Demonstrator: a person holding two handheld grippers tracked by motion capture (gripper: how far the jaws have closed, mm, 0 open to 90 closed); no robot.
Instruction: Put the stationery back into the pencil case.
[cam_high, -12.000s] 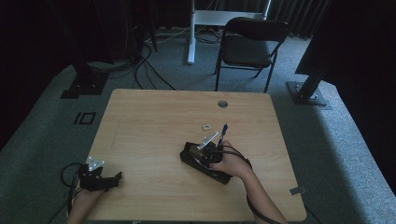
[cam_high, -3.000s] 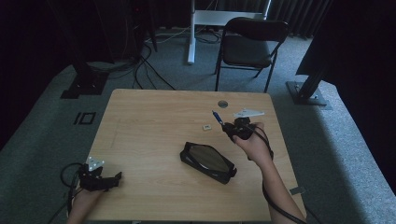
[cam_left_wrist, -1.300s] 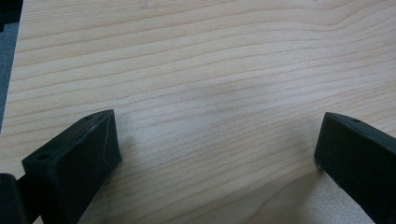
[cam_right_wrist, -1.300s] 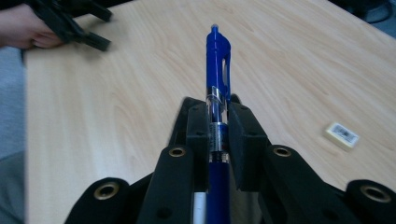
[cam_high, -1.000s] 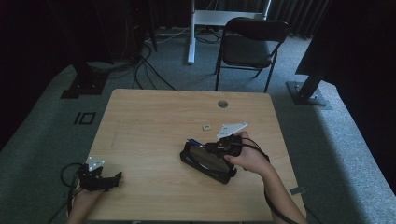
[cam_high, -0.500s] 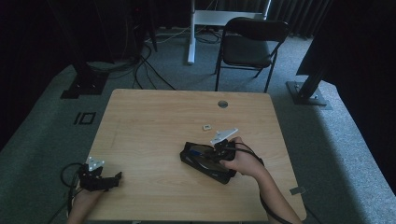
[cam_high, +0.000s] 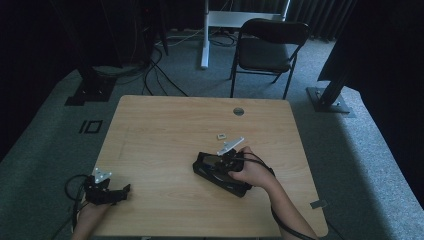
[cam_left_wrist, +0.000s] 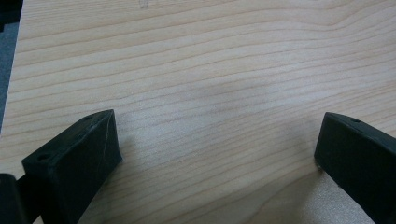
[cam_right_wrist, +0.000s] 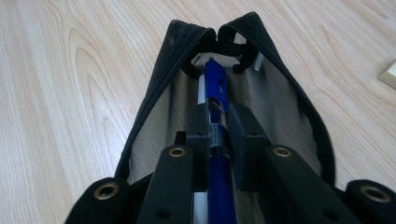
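A black pencil case (cam_high: 220, 172) lies open on the wooden table (cam_high: 165, 135), right of centre. My right gripper (cam_right_wrist: 218, 122) is shut on a blue pen (cam_right_wrist: 215, 88); the pen's far end reaches into the open mouth of the pencil case (cam_right_wrist: 154, 126), beside a white pen lying inside. In the high view the right gripper (cam_high: 226, 161) sits low over the case's far end. My left gripper (cam_high: 122, 190) rests at the table's near left corner, and in its own view the left gripper (cam_left_wrist: 215, 144) is open over bare wood.
A small pale tag (cam_high: 221, 135) lies on the table just beyond the case, and its corner (cam_right_wrist: 387, 74) shows at the right edge of the right gripper view. A round cable hole (cam_high: 238, 111) is near the far edge. A black chair (cam_high: 267, 47) stands behind the table.
My right gripper has come down and towards the pencil case with the pen, from above its far end to its open mouth. The left gripper has stayed where it was.
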